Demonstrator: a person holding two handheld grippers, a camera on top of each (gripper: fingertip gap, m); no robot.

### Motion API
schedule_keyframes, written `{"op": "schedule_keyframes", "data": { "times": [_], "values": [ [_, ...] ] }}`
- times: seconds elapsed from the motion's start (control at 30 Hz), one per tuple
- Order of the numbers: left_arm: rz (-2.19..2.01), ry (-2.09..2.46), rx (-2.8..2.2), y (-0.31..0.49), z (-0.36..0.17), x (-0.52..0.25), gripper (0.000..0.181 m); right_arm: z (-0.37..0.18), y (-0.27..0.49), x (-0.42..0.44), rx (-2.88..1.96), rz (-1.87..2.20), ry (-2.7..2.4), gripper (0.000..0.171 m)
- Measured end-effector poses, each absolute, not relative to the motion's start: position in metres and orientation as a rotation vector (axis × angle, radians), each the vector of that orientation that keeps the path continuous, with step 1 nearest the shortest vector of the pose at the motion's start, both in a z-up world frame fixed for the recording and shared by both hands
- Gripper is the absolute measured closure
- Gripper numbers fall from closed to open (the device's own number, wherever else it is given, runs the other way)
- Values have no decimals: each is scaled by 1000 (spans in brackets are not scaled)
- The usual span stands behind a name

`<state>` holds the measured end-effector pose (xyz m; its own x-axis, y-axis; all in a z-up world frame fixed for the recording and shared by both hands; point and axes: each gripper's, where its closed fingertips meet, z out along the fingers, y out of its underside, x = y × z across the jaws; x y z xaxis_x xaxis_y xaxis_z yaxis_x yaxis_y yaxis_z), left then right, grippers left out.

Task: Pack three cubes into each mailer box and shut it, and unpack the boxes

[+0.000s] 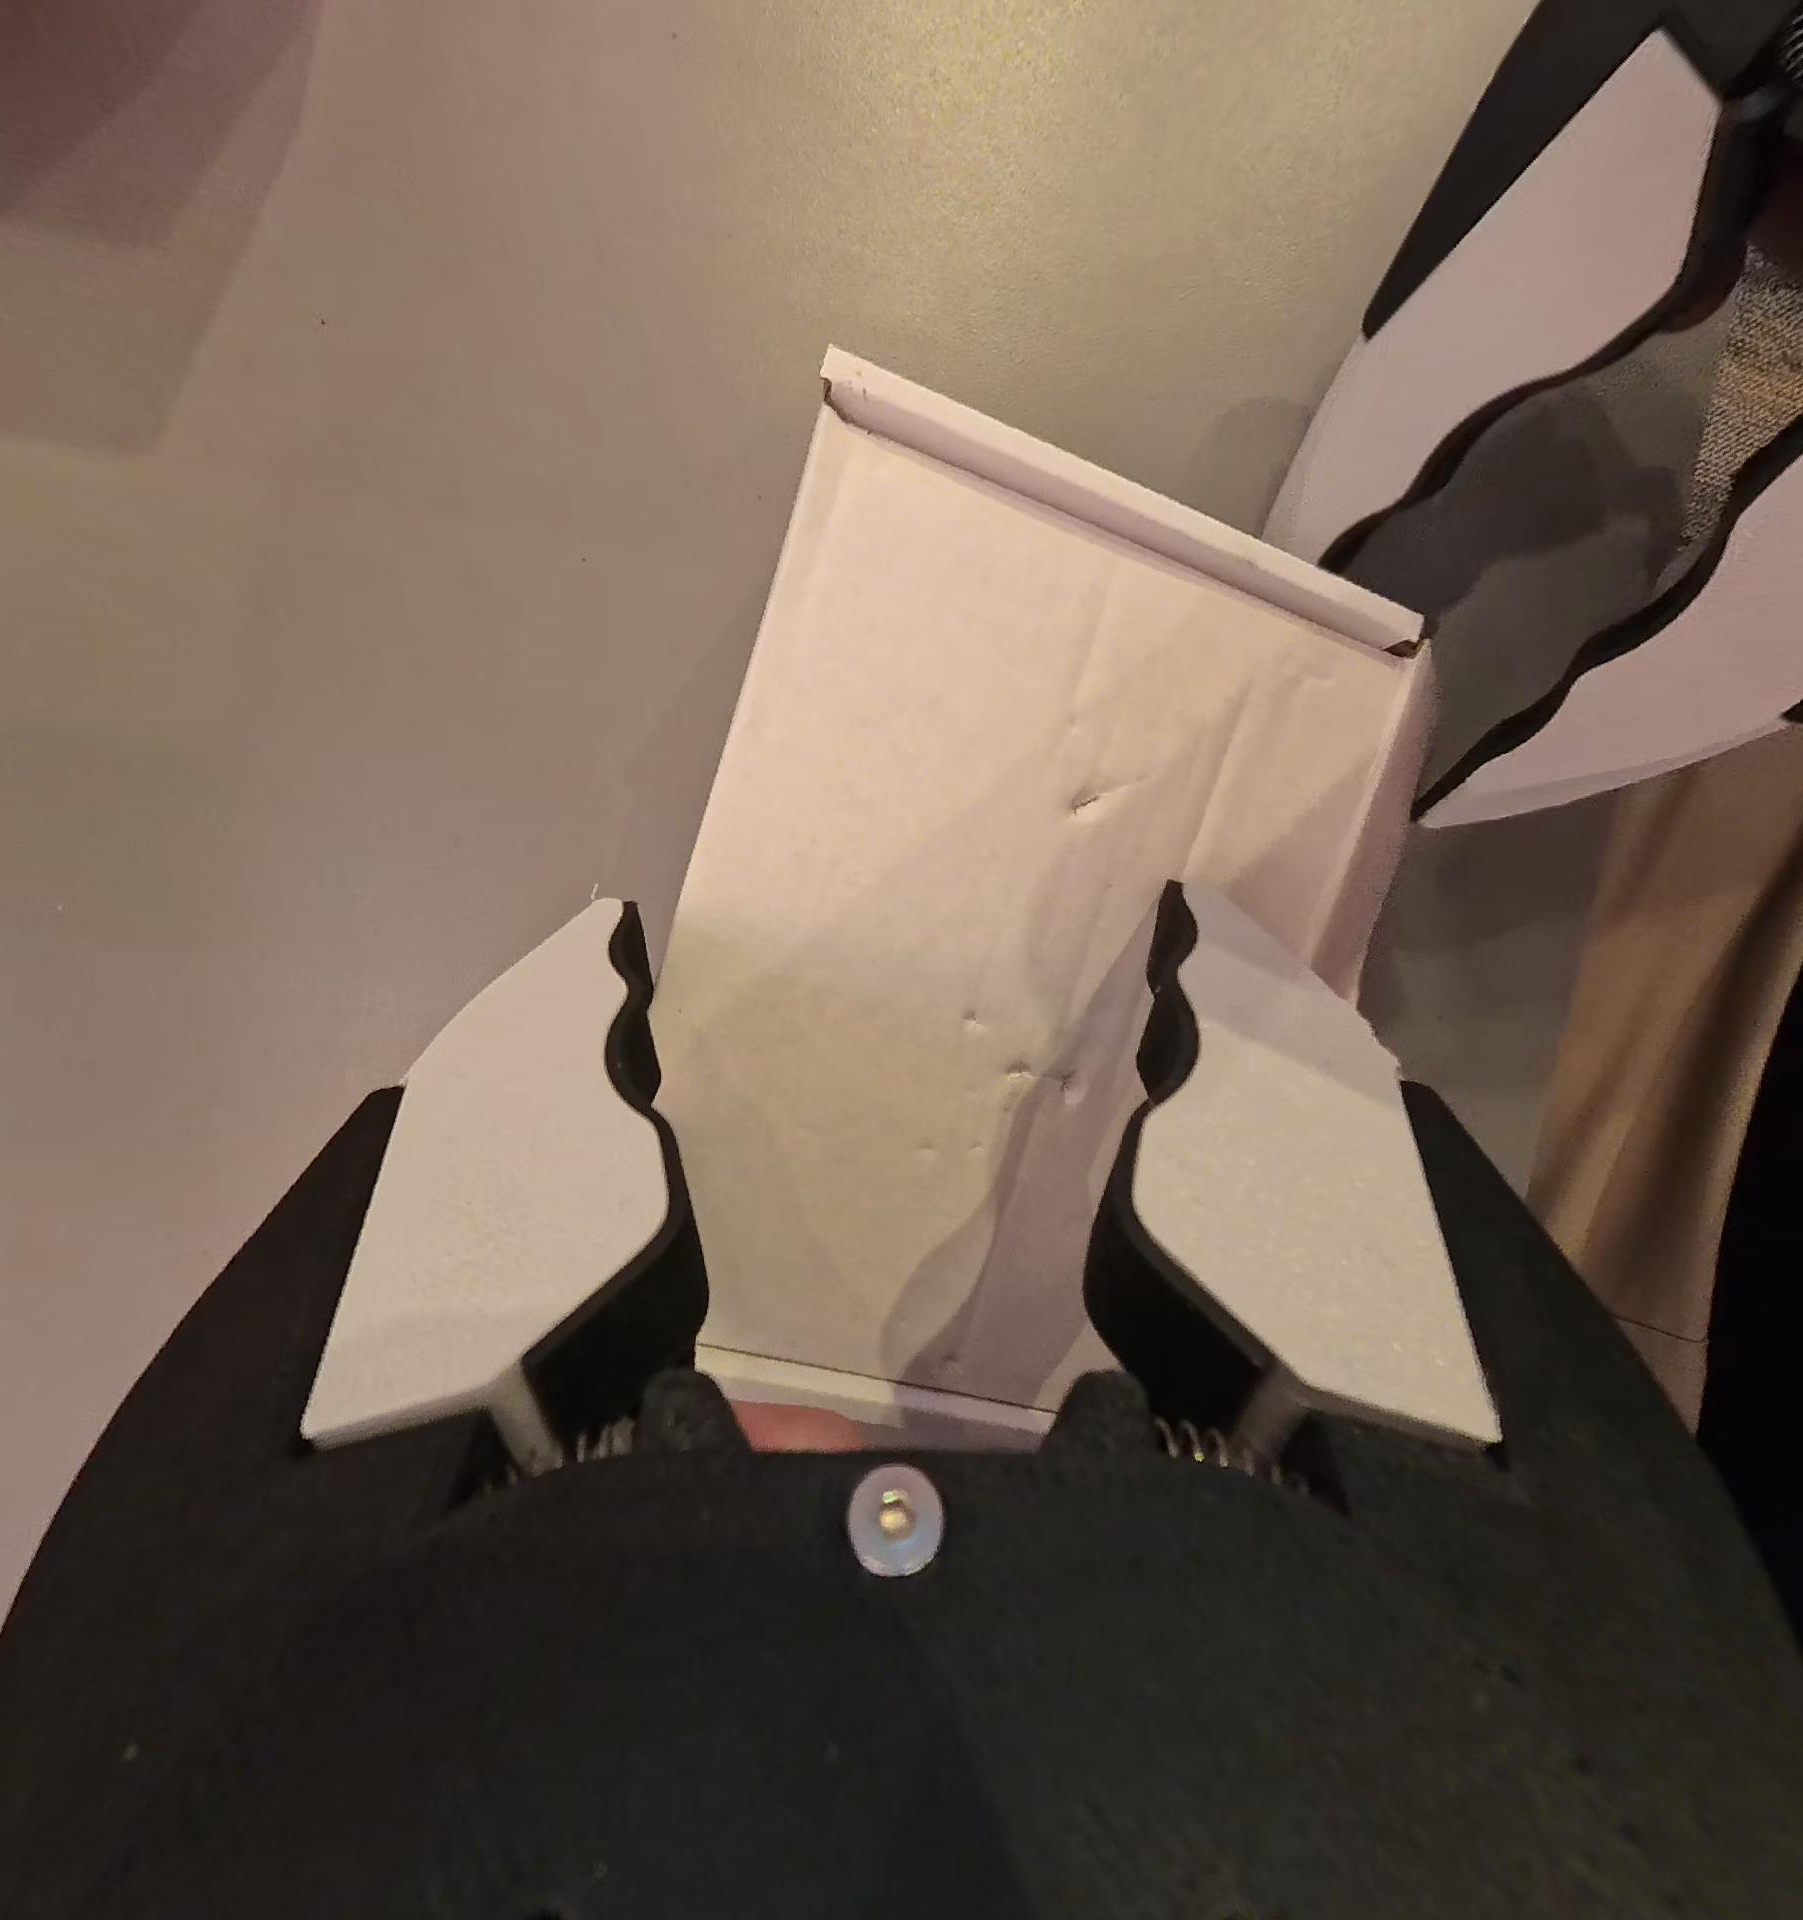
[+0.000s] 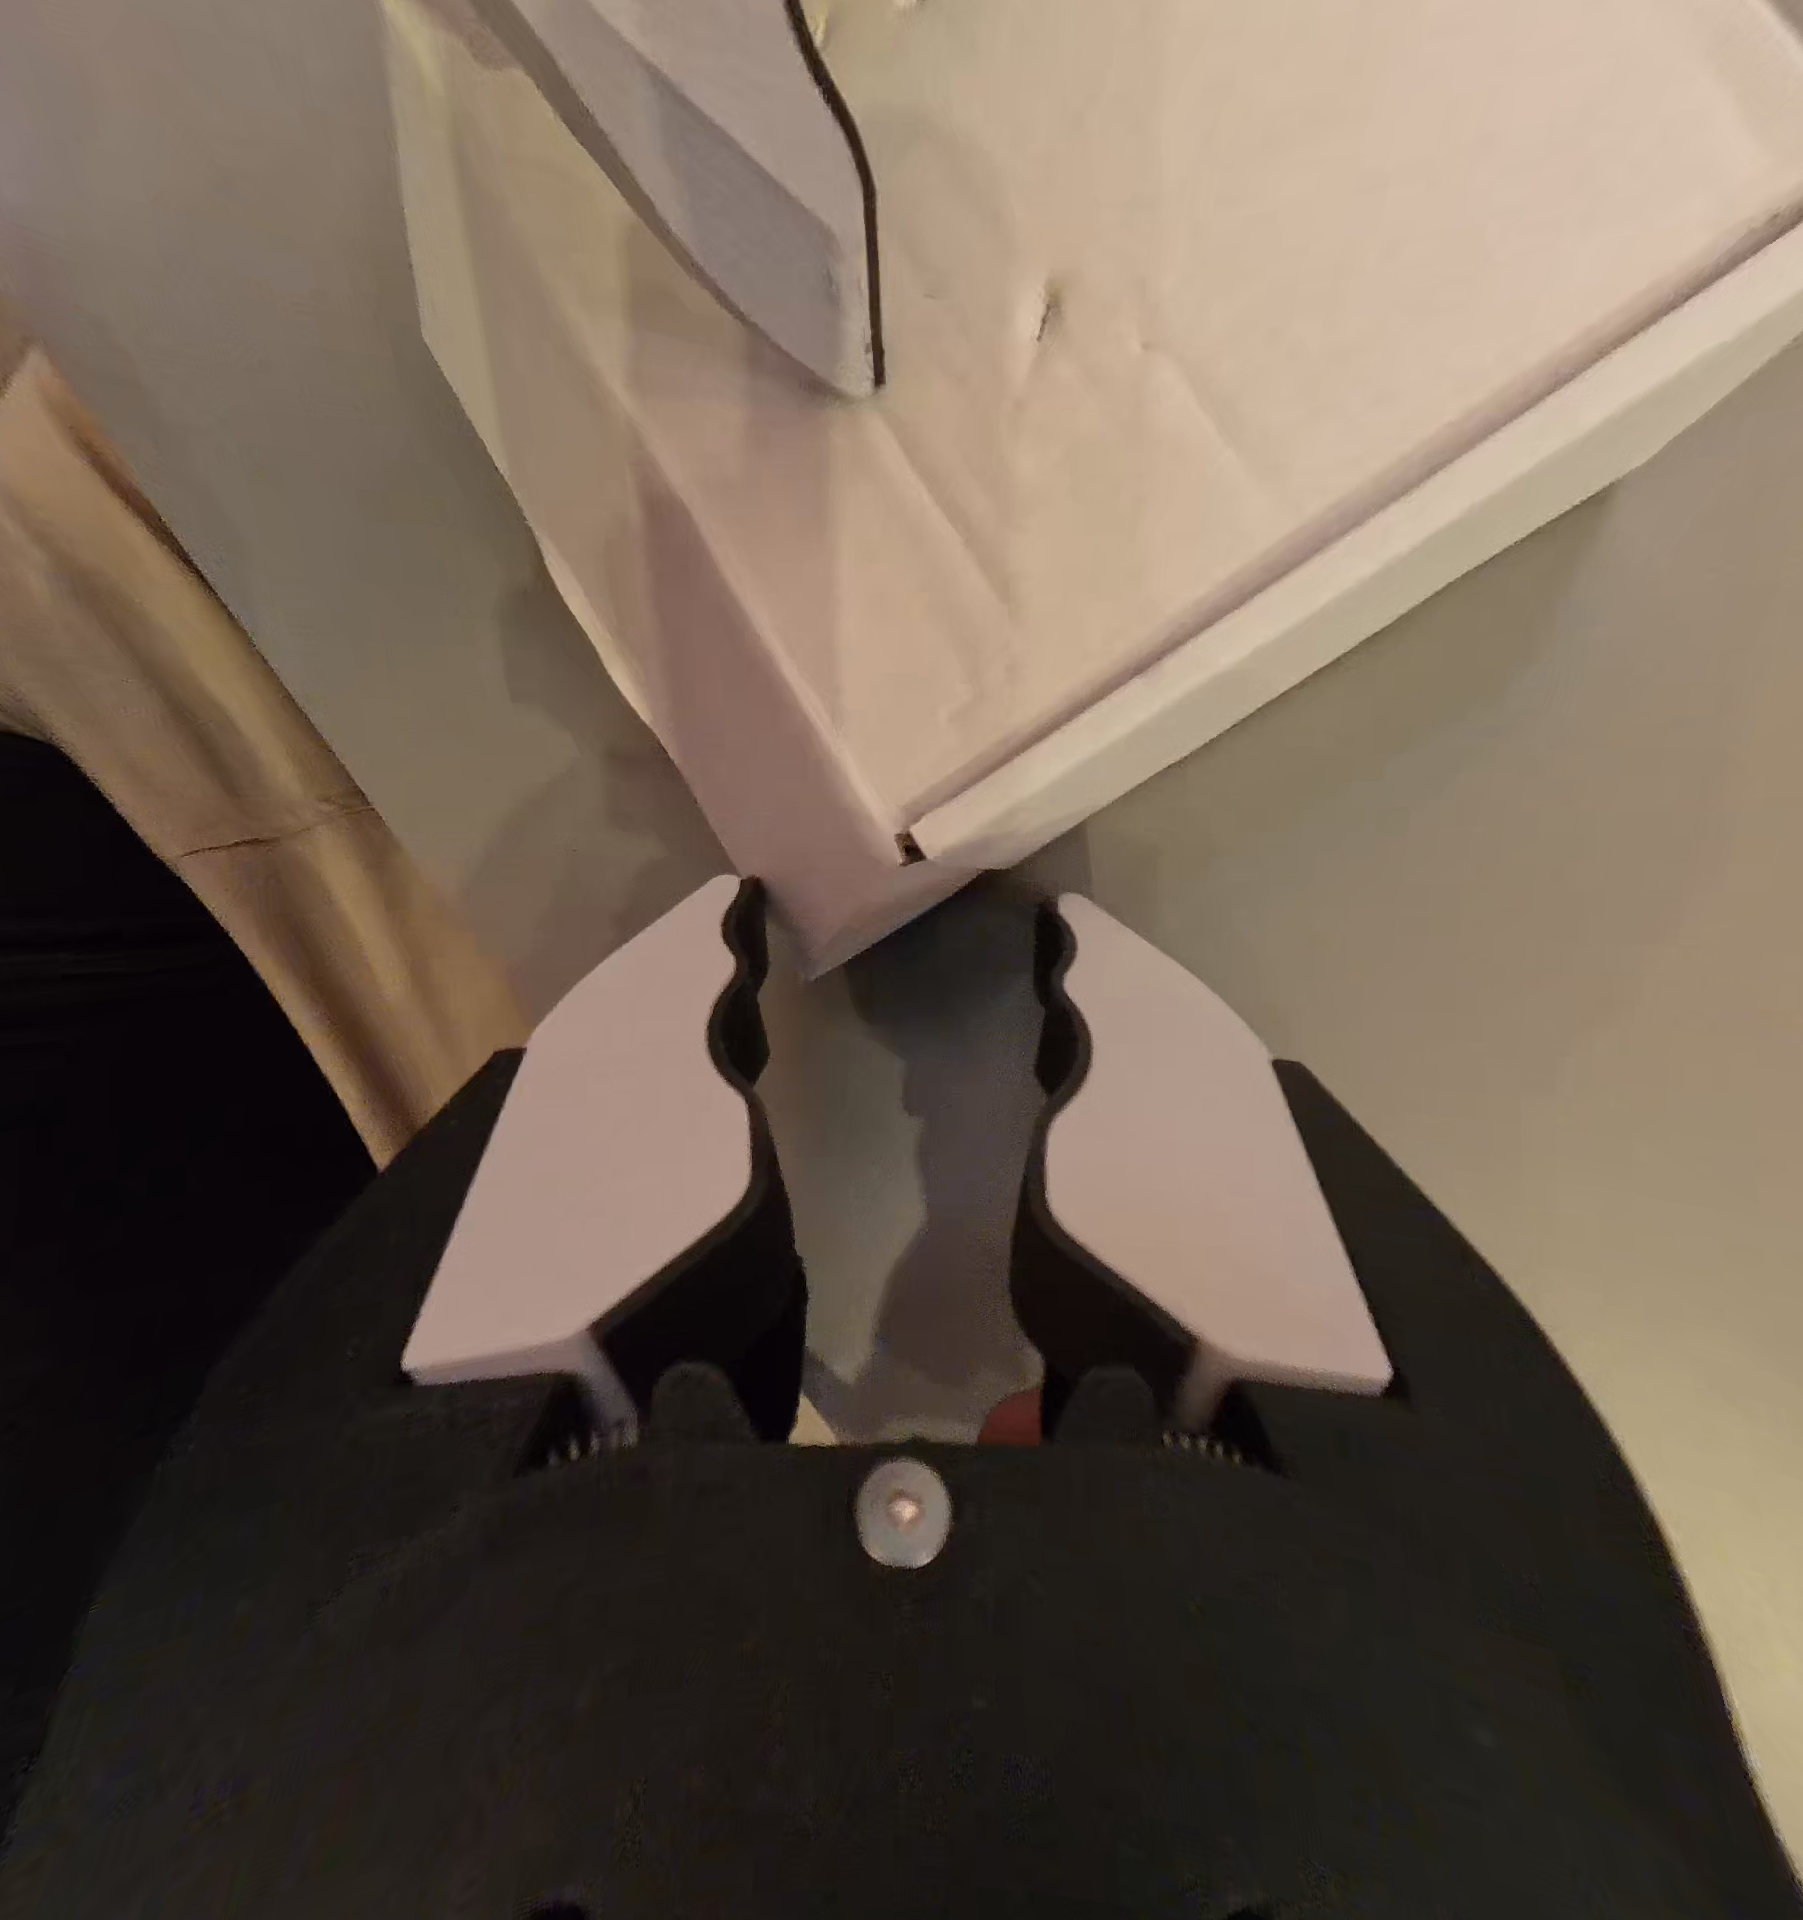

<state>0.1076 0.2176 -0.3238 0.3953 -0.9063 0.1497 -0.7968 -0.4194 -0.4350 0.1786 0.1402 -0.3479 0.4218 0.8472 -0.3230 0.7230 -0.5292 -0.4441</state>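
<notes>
Left wrist view: the left tool (image 1: pixel 902 904) straddles a shut white box (image 1: pixel 1032 831) lying on the pale surface (image 1: pixel 409 623), jaws wide over its creased lid, apparently pinning it down; no firm grip shows.

Right wrist view: the right tool (image 2: pixel 902 904), half open and empty, noses at the box (image 2: pixel 1188 468) corner. No writing shows.

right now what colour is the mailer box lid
White, creased and dented; clearest in the left wrist view on the mailer box.

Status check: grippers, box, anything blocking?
Left gripper open, straddling shut box. Right gripper open at box corner, empty. No cubes visible. Nothing blocking.
</notes>
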Motion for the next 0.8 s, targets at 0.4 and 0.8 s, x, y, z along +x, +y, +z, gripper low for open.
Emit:
{"op": "schedule_keyframes", "data": {
  "times": [0.4, 0.8],
  "values": [
    [-536, 1493, -2370, 217, -324, 108, 90, -346, 176, 178, -2076, 432, -1678, 82],
    [-561, 1521, -2377, 215, -324, 110, 92, -338, 202, 168, -1817, 289, -1862, 63]
  ]
}}
